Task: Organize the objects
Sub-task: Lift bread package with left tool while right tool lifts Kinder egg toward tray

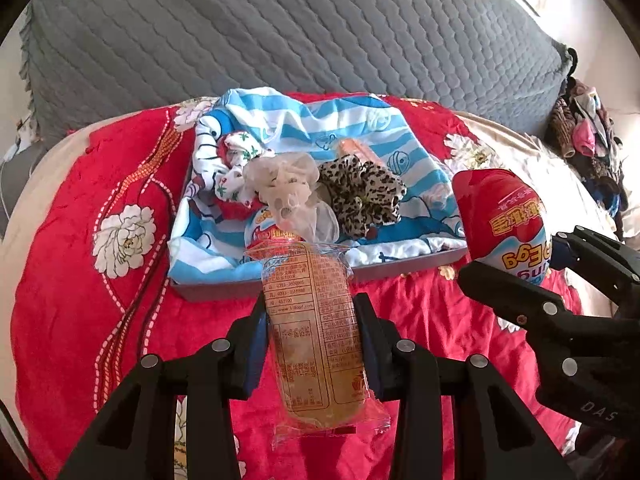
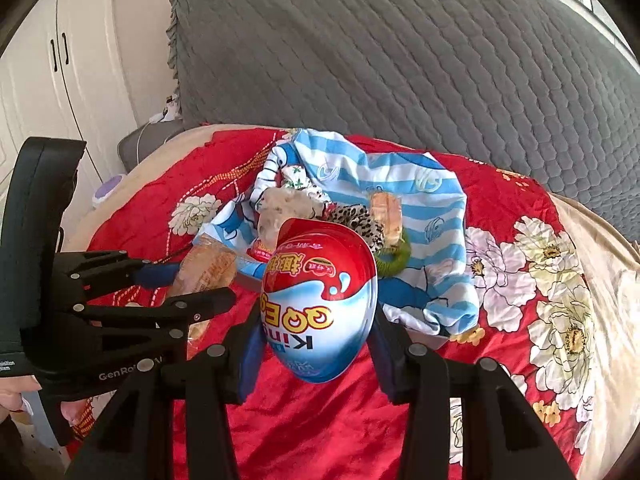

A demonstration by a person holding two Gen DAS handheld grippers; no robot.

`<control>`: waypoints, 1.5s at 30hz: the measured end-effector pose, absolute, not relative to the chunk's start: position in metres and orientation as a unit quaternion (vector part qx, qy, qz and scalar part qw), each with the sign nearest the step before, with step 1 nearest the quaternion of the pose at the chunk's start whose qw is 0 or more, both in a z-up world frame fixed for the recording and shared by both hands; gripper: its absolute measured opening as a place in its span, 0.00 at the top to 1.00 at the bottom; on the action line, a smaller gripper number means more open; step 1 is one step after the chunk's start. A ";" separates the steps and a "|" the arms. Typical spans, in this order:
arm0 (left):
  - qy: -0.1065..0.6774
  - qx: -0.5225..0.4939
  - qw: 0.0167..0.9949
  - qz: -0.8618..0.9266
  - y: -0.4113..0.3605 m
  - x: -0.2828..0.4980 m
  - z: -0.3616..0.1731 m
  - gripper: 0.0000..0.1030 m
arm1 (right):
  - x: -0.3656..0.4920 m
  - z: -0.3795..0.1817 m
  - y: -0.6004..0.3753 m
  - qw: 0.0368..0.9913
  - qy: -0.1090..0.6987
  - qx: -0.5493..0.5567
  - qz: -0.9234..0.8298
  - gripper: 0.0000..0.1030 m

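Note:
My left gripper (image 1: 312,320) is shut on a wrapped cake snack (image 1: 316,336), held above the red bedspread in front of the tray (image 1: 400,270). My right gripper (image 2: 316,340) is shut on a red, white and blue egg-shaped toy pack (image 2: 320,304), held to the right of the left one; it also shows in the left wrist view (image 1: 504,220). The left gripper (image 2: 192,280) with its snack (image 2: 208,268) shows at the left of the right wrist view. The tray is lined with a blue-striped cloth (image 1: 320,120) and holds scrunchies and snacks.
In the tray lie a leopard scrunchie (image 1: 360,196), a sheer white scrunchie (image 1: 288,184), a floral scrunchie (image 1: 240,160), another egg pack (image 1: 268,232) and a green ring (image 2: 396,260). A grey quilted cover (image 1: 280,32) lies behind. A clothes pile (image 1: 584,132) sits far right.

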State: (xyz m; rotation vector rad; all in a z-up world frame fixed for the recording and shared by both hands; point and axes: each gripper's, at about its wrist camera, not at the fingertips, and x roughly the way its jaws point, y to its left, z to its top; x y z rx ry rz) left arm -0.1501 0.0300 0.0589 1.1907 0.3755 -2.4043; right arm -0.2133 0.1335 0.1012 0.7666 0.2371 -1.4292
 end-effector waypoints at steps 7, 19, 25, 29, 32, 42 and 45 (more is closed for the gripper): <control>0.135 0.420 0.218 -0.870 0.032 -0.151 0.066 0.60 | -0.220 0.108 0.138 0.679 0.091 0.335 -0.647 0.55; 0.133 0.411 0.229 -0.872 0.020 -0.161 0.076 0.60 | -0.228 0.117 0.128 0.672 0.075 0.330 -0.659 0.55; 0.127 0.410 0.227 -0.874 0.012 -0.174 0.080 0.60 | -0.237 0.117 0.116 0.667 0.073 0.330 -0.664 0.55; 0.129 0.410 0.225 -0.874 0.003 -0.184 0.079 0.59 | -0.245 0.115 0.104 0.663 0.073 0.333 -0.666 0.55; 0.125 0.412 0.227 -0.873 -0.004 -0.194 0.076 0.60 | -0.251 0.109 0.090 0.660 0.074 0.339 -0.666 0.55; 0.127 0.412 0.227 -0.873 -0.025 -0.226 0.064 0.59 | -0.267 0.084 0.046 0.651 0.070 0.358 -0.665 0.55; 0.132 0.411 0.227 -0.873 -0.032 -0.234 0.058 0.59 | -0.270 0.079 0.033 0.649 0.073 0.362 -0.665 0.55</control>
